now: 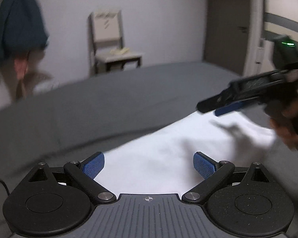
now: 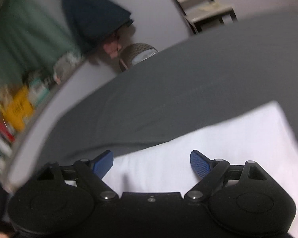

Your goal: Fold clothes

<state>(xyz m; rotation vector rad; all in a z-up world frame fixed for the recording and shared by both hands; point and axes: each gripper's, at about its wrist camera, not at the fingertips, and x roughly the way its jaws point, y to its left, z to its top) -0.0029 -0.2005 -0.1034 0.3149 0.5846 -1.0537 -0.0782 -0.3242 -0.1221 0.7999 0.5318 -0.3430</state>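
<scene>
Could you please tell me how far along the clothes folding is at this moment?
Done: a white garment lies on the grey bed, with straight edges in the right wrist view, though how many folds it has I cannot tell. In hand: nothing; the left claw and right claw are both open above it. Left: gripping an edge and folding further.
</scene>
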